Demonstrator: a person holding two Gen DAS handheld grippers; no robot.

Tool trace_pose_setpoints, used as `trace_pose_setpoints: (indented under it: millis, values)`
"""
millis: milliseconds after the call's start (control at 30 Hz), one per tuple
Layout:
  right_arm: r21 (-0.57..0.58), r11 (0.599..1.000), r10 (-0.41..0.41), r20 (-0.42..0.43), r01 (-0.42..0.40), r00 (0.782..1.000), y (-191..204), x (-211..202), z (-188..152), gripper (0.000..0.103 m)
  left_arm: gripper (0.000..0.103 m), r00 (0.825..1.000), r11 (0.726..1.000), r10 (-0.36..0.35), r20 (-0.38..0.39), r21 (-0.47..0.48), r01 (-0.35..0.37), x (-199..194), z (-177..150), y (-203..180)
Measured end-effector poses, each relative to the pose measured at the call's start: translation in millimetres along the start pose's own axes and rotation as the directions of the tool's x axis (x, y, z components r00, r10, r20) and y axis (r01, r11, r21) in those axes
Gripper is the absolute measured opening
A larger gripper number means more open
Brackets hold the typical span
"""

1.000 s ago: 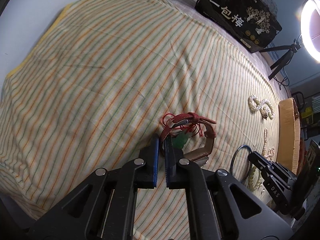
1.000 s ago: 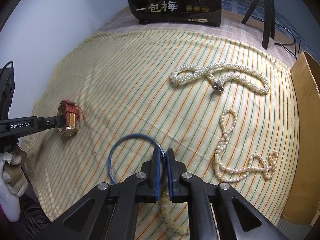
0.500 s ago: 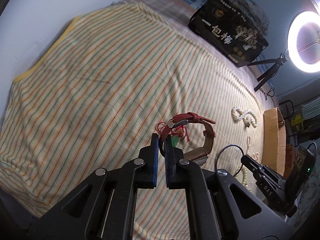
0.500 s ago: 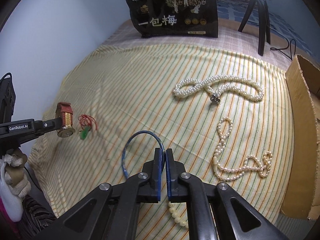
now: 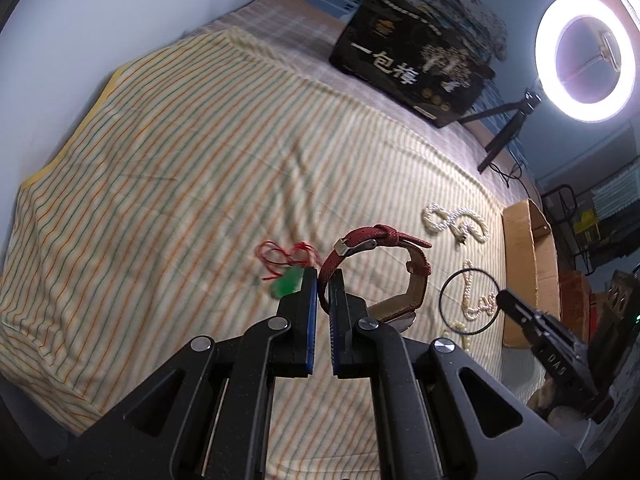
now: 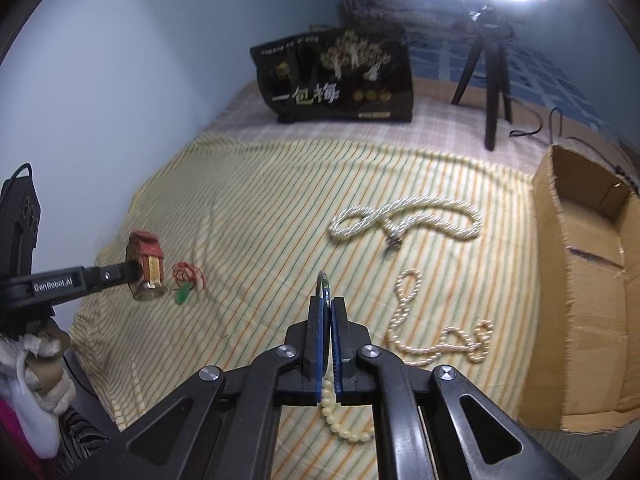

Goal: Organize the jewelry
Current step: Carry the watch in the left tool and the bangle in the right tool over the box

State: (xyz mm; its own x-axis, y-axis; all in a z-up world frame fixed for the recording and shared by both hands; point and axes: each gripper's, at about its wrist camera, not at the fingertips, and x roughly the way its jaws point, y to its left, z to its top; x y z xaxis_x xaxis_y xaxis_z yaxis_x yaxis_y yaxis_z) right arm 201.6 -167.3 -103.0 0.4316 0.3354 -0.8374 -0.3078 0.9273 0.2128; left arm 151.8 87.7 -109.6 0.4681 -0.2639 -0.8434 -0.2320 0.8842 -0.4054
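Striped yellow cloth (image 5: 192, 168): wide bare stretch left of the jewelry.
Brown cardboard box (image 6: 588, 320): open interior seen only from right wrist.
Black bag (image 6: 340, 80): reads "一包梅".
Left gripper (image 5: 323, 280): pinching red-strapped watch (image 5: 400, 272) above cloth; arm marked "GenRobot.AI".
Right gripper (image 6: 329, 304): pinching thin blue ring bangle (image 5: 468, 300), lifted.

I see a bed under a striped cloth (image 5: 192, 168) with a checked sheet (image 6: 440, 120) beyond it, set against a pale blue wall (image 6: 120, 60). A lit ring light (image 5: 586, 56) on a small tripod (image 6: 486, 80) glares at the far end beside a black printed bag (image 6: 340, 80), and an open cardboard box (image 6: 588, 272) sits along the right edge.
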Motion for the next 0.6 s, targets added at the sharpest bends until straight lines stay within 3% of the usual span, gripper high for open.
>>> trace_pose_setpoints:
  millis: [600]
  values:
    - [0.073,0.995,-0.07,0.135,0.061,0.988,-49.3,-67.5,4.9,0.001,0.003,0.999,0.983,-0.028,-0.017,0.179,0.031,18.7,-24.4,-99.8]
